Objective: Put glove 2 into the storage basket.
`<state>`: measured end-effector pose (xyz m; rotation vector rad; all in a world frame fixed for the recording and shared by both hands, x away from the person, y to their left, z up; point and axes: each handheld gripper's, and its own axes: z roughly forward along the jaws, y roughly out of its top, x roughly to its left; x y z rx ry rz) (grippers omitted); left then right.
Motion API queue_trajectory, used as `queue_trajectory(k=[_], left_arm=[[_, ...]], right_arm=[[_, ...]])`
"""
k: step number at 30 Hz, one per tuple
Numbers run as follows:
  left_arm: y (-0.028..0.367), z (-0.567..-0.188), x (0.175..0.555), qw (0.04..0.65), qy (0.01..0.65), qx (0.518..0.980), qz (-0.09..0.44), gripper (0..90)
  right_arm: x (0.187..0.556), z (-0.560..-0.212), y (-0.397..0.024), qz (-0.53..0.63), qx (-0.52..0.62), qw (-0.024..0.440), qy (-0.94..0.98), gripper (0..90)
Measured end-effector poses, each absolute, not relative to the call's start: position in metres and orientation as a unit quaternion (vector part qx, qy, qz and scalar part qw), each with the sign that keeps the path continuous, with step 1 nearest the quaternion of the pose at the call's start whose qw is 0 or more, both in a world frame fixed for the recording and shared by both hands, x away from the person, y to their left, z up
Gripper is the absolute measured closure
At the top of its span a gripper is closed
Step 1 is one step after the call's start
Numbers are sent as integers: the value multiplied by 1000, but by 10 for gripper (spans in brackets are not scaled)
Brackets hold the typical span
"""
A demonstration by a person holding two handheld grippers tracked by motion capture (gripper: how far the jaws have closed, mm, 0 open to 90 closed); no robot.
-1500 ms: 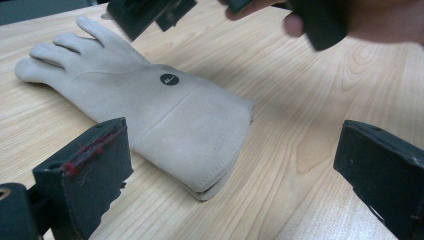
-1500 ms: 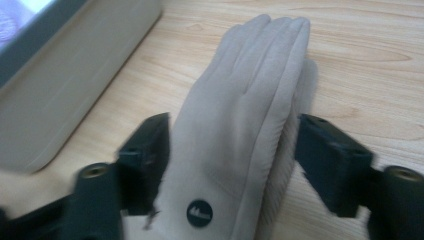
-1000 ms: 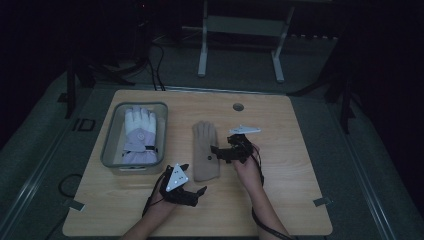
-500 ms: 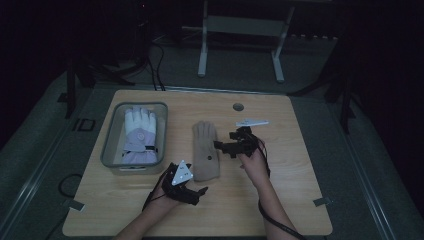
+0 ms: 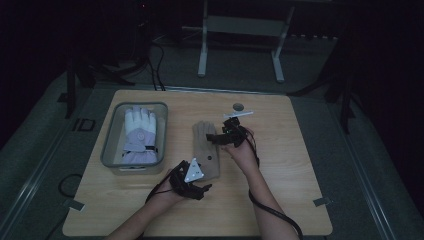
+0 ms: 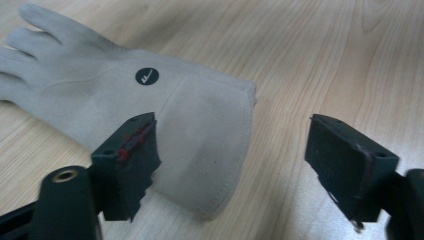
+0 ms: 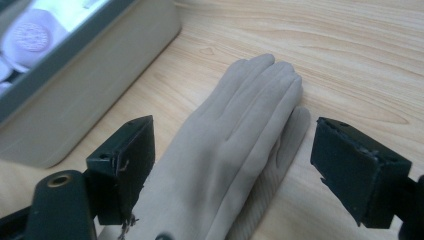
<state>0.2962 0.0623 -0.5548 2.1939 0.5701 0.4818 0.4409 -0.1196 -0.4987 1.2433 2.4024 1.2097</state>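
A beige glove [image 5: 206, 149] lies flat on the wooden table, fingers pointing away from me. My left gripper [image 5: 199, 176] is at its cuff. In the left gripper view the jaws [image 6: 232, 130] are apart and have just been closing, with the cuff [image 6: 210, 130] partly between them and no pad pressing on it. My right gripper [image 5: 216, 137] comes in from the right at the glove's fingers. In the right gripper view its jaws [image 7: 235, 127] straddle the glove's fingers [image 7: 250, 105], have just been closing a little, and stay clear of the fabric.
A grey bin [image 5: 107, 150] at the left holds a white and lilac glove [image 5: 140, 132]; its wall [image 7: 100, 75] is close to the right gripper. A small dark disc [image 5: 238, 106] lies near the far edge. A metal stand [image 5: 240, 45] is beyond the table.
The right gripper has moved away from me along the beige glove, toward its fingers. The left gripper has shifted right, up to the cuff.
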Motion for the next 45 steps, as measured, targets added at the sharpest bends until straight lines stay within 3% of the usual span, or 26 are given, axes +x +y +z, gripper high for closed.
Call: queue_trajectory(k=[14,17,24,27,33,37,45], left_arm=[[48,-561,311,357,243,882,186,251],[48,-563,311,353,240,884,190,309],[49,-567,314,342,249,886,189,412],[48,-566,314,338,253,886,191,483],[45,-565,316,323,257,885,216,780],[46,-563,315,332,259,881,215,816],[52,-545,309,344,264,872,226,822]], right_arm=[[486,-536,-85,346,448,75,821,193],[490,-543,-82,326,453,77,826,200],[486,-548,-77,311,429,96,843,361],[486,-549,-79,320,427,81,842,461],[487,-545,-82,327,445,55,832,648],[486,-538,-82,332,448,57,828,723],[482,-521,-79,354,437,58,825,734]])
